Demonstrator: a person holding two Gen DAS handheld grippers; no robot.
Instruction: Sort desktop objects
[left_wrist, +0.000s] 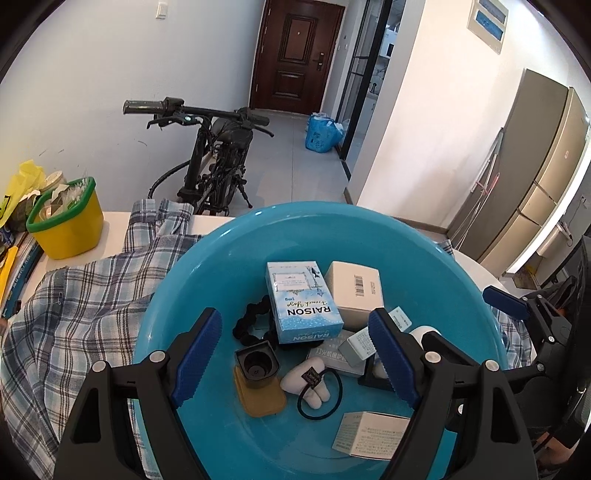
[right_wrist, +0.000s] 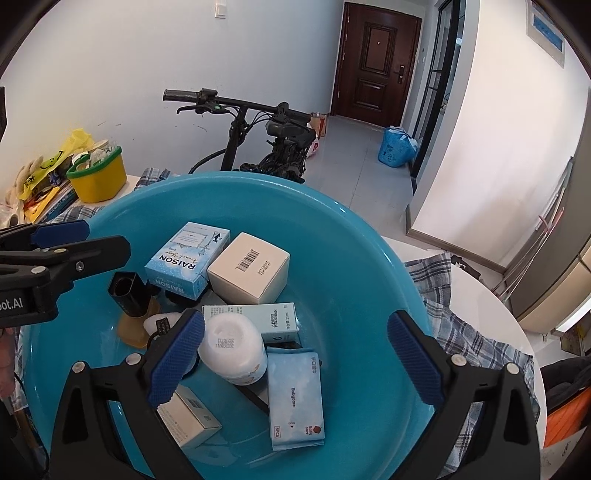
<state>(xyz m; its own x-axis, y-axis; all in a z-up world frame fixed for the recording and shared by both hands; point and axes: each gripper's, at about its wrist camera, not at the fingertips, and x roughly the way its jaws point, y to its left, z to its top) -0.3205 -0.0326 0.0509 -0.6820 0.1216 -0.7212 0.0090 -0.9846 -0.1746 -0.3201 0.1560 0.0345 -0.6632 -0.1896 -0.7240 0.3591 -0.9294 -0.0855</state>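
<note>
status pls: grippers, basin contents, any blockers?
Left gripper and right gripper open, empty, over the blue basin. Inside: RAISON box, white box, white bottle, wipes pack. Items piled close; no other blocker.

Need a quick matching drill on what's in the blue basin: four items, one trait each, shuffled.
Items:
1. RAISON box
2. white bottle
3. Babycare pack
4. barcode box

Traits:
A. cream carton
B. lying on its side, base facing camera
C. flat soft pack nearest the camera
D. light blue carton leaning on the cream one

Pairs: 1-D, 2-B, 3-C, 4-A
</note>
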